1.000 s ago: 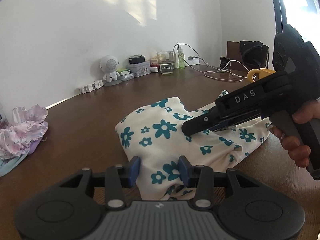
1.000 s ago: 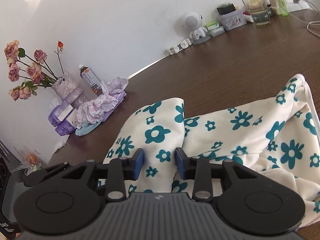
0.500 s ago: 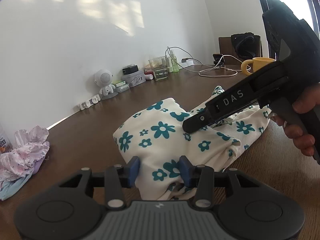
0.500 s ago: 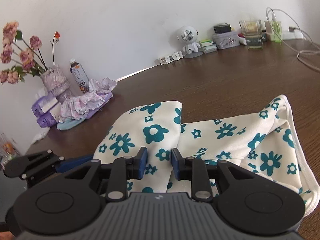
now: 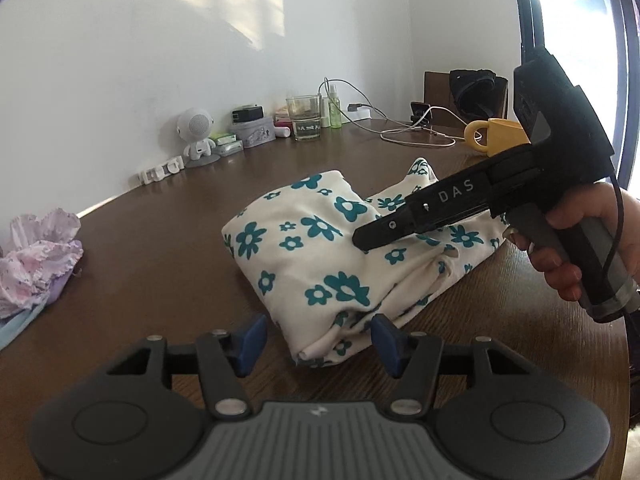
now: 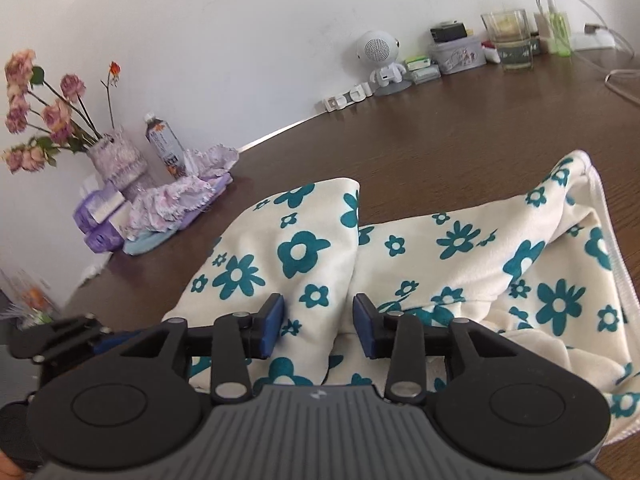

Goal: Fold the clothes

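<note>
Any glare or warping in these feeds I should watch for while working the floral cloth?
Left wrist view: the window at top right is blown out, sunlight patches fall on the wall, and the floral cloth stays evenly lit. Right wrist view: no glare; fisheye bends the table edge and darkens the corners; the cloth looks sharp.

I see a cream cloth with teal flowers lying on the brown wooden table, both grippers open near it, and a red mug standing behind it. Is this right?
Not quite: the mug is yellow, not red, as the left wrist view shows. The rest holds: the cream cloth with teal flowers lies on the brown wooden table, and the left gripper and right gripper are both open near it.
</note>
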Tool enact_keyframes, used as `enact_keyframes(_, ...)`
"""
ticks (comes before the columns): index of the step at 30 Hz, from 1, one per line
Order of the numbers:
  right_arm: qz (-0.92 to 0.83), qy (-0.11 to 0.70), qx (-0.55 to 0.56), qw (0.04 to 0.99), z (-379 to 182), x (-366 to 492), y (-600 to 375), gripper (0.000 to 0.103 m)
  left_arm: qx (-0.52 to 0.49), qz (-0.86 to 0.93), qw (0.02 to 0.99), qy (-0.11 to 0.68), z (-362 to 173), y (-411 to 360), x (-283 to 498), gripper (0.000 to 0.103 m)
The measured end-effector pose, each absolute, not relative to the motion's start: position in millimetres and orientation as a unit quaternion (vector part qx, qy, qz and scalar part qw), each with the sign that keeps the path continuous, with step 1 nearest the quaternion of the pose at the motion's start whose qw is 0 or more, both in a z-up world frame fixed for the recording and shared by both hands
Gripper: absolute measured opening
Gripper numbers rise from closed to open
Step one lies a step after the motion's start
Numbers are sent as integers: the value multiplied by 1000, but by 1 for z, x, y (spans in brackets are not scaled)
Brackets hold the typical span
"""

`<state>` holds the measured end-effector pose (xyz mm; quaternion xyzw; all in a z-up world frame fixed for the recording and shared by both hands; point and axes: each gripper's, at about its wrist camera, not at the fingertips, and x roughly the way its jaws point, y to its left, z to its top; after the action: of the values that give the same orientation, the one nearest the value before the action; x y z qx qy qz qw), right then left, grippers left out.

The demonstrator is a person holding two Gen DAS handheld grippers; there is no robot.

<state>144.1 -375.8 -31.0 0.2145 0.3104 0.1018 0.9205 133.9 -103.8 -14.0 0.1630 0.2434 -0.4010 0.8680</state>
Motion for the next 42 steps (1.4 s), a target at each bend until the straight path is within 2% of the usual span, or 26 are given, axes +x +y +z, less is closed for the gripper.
enact_keyframes(1,104,311,214,920,-31,144,-376,37,159,-403,867,246,-14,-104,136,49)
enact_keyframes(2,107,312,212,920,-30,144,-375,37,154,-405,866,249,-15,-104,138,36)
enact_keyframes(5,114,315,217,917,-30,145,-374,32,141,-410,863,257,-16,-105,145,23)
enact_keyframes(11,164,328,222,903,-27,156,-352,31,152,-388,873,254,-14,-91,137,22)
enact_keyframes(24,295,359,165,870,-28,209,-231,31,145,-258,920,259,-10,16,111,23)
enact_keyframes(34,283,345,134,885,-23,206,-219,33,117,-250,926,258,-15,28,124,24)
enact_keyframes(36,281,340,133,888,-20,201,-221,35,112,-248,928,257,-15,29,124,28)
enact_keyframes(37,282,334,134,889,-17,197,-224,41,107,-245,929,256,-15,31,123,30)
enact_keyframes(39,283,306,136,899,-11,182,-235,47,95,-240,932,254,-15,35,120,42)
enact_keyframes(41,269,288,124,911,-5,168,-243,64,74,-233,936,253,-13,44,119,64)
enact_keyframes(42,259,283,114,916,-2,162,-246,67,61,-228,938,253,-12,48,119,68)
